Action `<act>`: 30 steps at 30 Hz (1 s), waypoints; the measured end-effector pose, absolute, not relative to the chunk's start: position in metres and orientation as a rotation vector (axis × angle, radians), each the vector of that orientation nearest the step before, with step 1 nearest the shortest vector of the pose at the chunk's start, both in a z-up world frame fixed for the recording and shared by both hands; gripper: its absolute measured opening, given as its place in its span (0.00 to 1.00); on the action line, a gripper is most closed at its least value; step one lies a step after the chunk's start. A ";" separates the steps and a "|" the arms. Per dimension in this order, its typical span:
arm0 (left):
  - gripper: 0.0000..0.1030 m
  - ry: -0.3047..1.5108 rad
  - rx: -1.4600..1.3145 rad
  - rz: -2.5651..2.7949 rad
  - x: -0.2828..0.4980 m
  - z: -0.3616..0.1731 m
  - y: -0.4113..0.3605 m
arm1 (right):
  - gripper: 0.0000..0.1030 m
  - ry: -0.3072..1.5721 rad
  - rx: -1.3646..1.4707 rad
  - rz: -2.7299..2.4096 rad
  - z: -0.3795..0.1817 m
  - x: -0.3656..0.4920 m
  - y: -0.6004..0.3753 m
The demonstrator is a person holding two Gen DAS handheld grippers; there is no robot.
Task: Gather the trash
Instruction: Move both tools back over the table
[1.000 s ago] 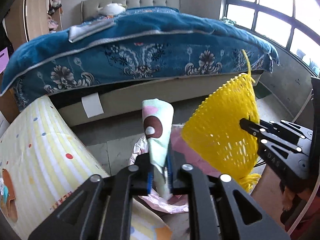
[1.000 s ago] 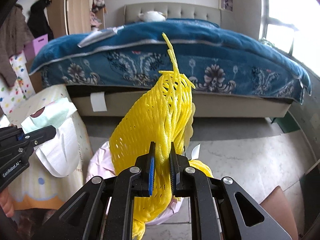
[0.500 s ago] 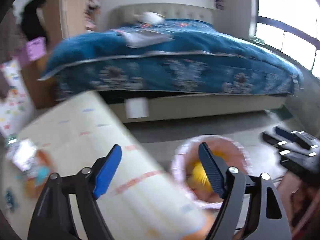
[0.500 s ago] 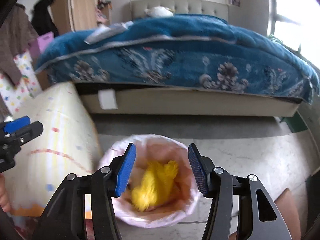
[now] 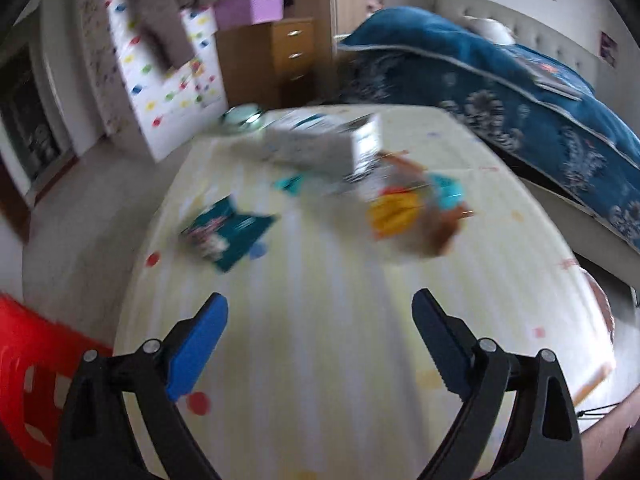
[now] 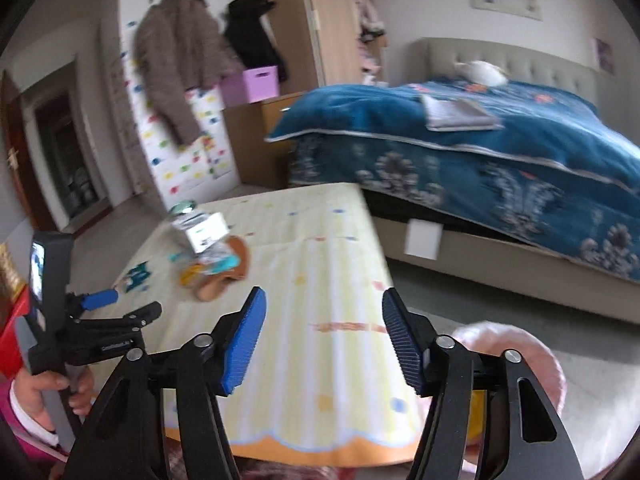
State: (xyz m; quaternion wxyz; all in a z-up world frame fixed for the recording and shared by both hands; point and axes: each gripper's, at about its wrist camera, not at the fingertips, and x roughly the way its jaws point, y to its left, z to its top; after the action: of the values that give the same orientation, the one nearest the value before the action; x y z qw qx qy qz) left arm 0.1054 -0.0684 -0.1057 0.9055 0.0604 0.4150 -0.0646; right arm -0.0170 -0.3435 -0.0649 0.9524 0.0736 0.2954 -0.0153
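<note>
Both grippers are open and empty. My left gripper hovers over a yellow striped table. On the table lie a teal wrapper, a white box and an orange and brown snack bag, all blurred. My right gripper is above the table's near right corner. The pink-lined trash bin sits on the floor to its right, partly hidden by the right finger. The left gripper also shows in the right wrist view, near the same trash pile.
A bed with a blue quilt stands behind the table. A wooden drawer unit, a white dotted cabinet and a purple box stand at the back. A red stool is at the left.
Both grippers dropped their loads, the paper wrapper and the yellow net, into the bin and opened. Both then swung left, from the bin toward the table.
</note>
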 end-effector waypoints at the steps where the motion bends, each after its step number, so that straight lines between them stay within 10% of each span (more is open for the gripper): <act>1: 0.89 0.867 0.117 -0.121 0.110 -0.110 -0.061 | 0.68 0.605 0.142 -0.029 -0.065 -0.016 -0.338; 30: 0.95 0.934 0.114 -0.126 0.174 -0.132 -0.057 | 0.78 0.604 0.053 0.010 -0.031 0.009 -0.276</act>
State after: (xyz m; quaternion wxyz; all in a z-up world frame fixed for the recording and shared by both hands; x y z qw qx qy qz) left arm 0.1737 -0.0572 -0.1320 0.8895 0.0547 0.4495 -0.0605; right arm 0.0094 -0.2758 -0.0312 0.9544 0.0262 0.2973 0.0052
